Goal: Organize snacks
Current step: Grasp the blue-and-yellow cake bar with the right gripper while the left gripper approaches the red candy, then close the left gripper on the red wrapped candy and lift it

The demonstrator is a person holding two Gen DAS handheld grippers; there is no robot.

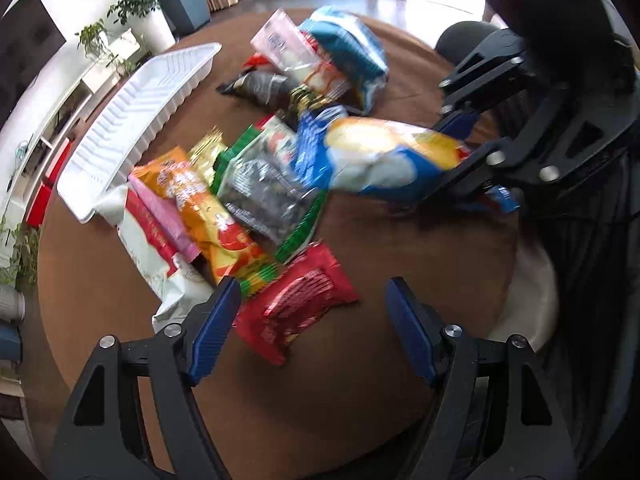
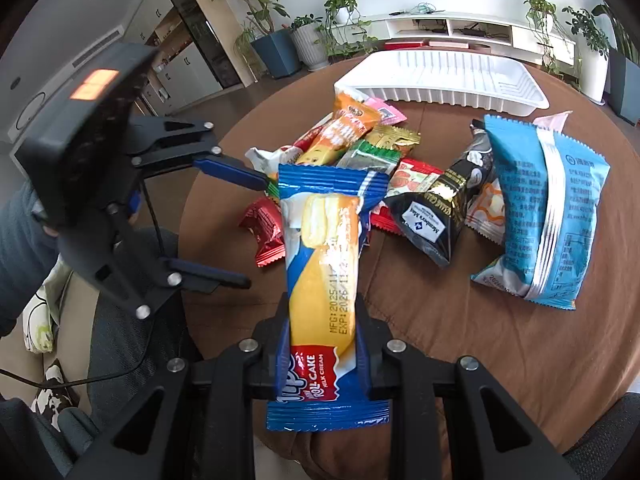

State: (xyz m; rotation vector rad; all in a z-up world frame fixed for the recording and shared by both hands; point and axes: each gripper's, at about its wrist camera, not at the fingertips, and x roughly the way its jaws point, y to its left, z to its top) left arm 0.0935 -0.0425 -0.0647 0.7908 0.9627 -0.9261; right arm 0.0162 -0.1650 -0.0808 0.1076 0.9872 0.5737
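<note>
My right gripper is shut on a blue and yellow roll cake packet, which sticks up above the round brown table. In the left wrist view the same packet hangs from that gripper over a pile of snacks. My left gripper is open, pointing steeply down, with nothing between its pads; a red packet lies on the table just ahead of its left finger. From the right wrist view the left gripper hovers over this red packet. A white ribbed tray stands behind the pile with nothing in it.
An orange packet, a black seed bag, a light-blue bag and a black and gold packet lie on the table. A sleeve holds the left gripper. Potted plants and a white cabinet stand beyond.
</note>
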